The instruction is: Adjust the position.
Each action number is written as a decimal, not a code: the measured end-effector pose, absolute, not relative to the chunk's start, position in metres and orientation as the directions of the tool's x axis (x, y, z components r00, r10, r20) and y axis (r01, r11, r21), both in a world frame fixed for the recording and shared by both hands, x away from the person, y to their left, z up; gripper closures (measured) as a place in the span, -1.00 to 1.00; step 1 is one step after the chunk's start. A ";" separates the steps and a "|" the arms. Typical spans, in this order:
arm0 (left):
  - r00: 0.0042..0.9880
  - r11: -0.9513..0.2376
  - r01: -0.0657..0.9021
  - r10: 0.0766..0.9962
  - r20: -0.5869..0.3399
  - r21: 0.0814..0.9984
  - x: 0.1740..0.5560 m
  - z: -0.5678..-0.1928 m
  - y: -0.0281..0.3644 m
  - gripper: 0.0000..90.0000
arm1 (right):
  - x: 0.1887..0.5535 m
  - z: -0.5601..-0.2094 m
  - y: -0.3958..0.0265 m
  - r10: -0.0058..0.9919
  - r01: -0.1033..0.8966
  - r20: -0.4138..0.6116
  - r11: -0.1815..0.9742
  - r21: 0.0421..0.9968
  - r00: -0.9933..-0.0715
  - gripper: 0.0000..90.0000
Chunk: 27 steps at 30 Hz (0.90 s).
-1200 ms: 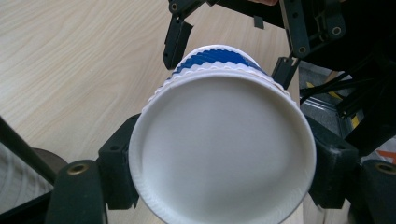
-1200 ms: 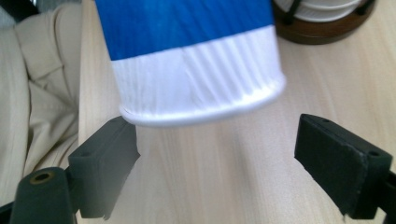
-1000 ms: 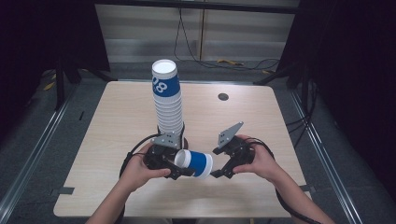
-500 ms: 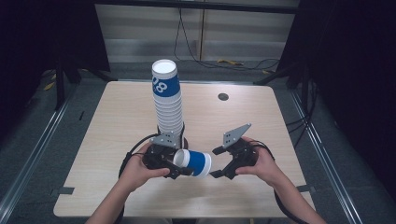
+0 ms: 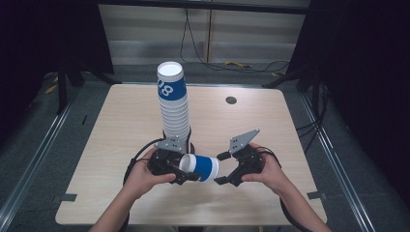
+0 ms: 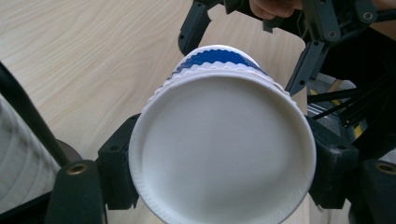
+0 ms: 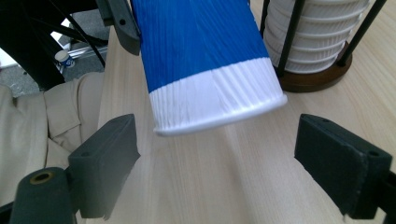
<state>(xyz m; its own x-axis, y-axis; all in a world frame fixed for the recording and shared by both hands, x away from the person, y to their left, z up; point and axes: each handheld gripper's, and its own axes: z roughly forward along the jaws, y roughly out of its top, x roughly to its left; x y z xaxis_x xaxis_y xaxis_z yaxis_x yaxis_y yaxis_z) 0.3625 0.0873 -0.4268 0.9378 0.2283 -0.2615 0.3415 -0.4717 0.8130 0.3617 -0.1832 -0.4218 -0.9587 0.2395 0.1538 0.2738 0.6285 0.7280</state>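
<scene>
A blue-and-white ribbed paper cup (image 5: pixel 200 167) lies on its side above the table's front, and my left gripper (image 5: pixel 186 170) is shut on its wide white end (image 6: pixel 219 149). My right gripper (image 5: pixel 221 168) stands open. Its pads (image 7: pixel 105 158) flank the cup's other rim (image 7: pixel 219 112) with clear gaps on both sides. From the left gripper view the right gripper (image 6: pixel 247 46) shows beyond the cup. Behind the hands a tall stack of upturned cups (image 5: pixel 174 104) stands in a wire holder on a round wooden base (image 7: pixel 322 77).
The pale wooden table (image 5: pixel 121 125) has a small dark round hole (image 5: pixel 231 100) at the back right. The stack stands close behind the left hand. A person's trouser leg (image 7: pixel 51 121) lies past the table's near edge. Dark floor and rails surround the table.
</scene>
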 end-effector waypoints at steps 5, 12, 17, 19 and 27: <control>0.937 -0.468 0.343 0.225 -0.266 0.814 0.362 -0.427 0.086 -0.40 | 0.363 -0.423 -0.177 0.226 0.275 0.168 0.620 0.735 -0.959 -0.72; 0.939 -0.466 0.340 0.219 -0.266 0.816 0.361 -0.426 0.084 -0.40 | 0.364 -0.423 -0.168 0.217 0.262 0.159 0.631 0.730 -0.963 -0.73; 0.938 -0.462 0.343 0.216 -0.272 0.818 0.361 -0.427 0.084 -0.40 | 0.365 -0.424 -0.164 0.211 0.256 0.155 0.644 0.721 -0.965 -0.73; 0.937 -0.466 0.345 0.217 -0.272 0.815 0.361 -0.427 0.084 -0.40 | 0.365 -0.424 -0.163 0.209 0.254 0.153 0.645 0.720 -0.966 -0.73; 0.939 -0.471 0.341 0.210 -0.272 0.814 0.361 -0.429 0.082 -0.40 | 0.364 -0.422 -0.160 0.201 0.230 0.126 0.659 0.716 -0.971 -0.65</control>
